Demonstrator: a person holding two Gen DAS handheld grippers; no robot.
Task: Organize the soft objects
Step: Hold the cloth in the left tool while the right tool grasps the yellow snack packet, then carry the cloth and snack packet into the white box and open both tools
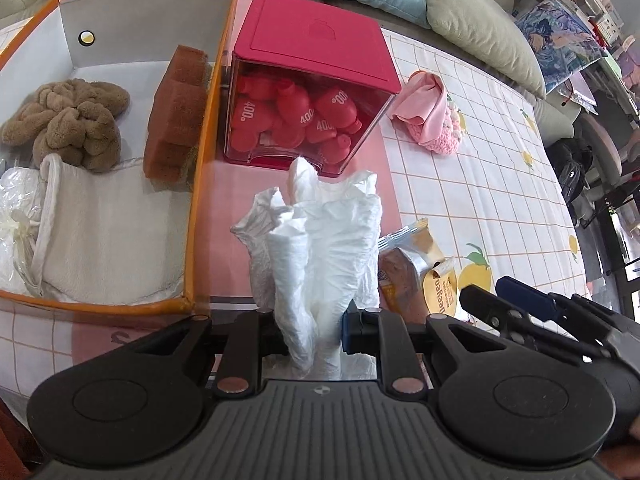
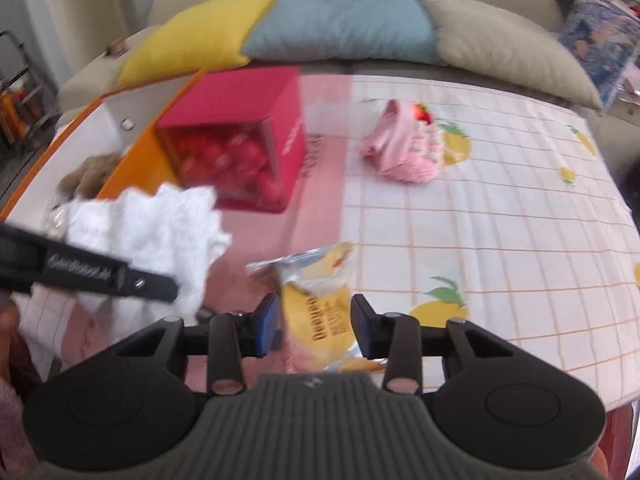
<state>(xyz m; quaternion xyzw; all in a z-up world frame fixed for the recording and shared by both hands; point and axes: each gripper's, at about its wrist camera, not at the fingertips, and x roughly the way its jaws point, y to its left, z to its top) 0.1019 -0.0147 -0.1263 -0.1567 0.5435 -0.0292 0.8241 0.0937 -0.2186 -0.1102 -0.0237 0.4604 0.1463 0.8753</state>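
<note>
My left gripper [image 1: 314, 330] is shut on a crumpled white paper towel [image 1: 320, 232], held above the table just right of the orange-rimmed fabric bin [image 1: 200, 184]; the towel also shows in the right wrist view [image 2: 160, 232]. The bin holds a brown fluffy cloth [image 1: 72, 120], a brown sponge [image 1: 178, 112] and white cloth [image 1: 104, 240]. My right gripper [image 2: 314, 324] is open, its blue pads on either side of a yellow snack packet [image 2: 316, 308] lying on the table, not closed on it. A pink knitted item [image 2: 400, 148] lies farther back on the table.
A red-lidded clear box [image 1: 308, 92] of red capsules stands next to the bin. The table has a checked cloth with lemon prints [image 2: 500, 240]. Yellow, blue and grey-green cushions [image 2: 344, 28] line the sofa behind. The left gripper's body [image 2: 80, 272] crosses the right view's left side.
</note>
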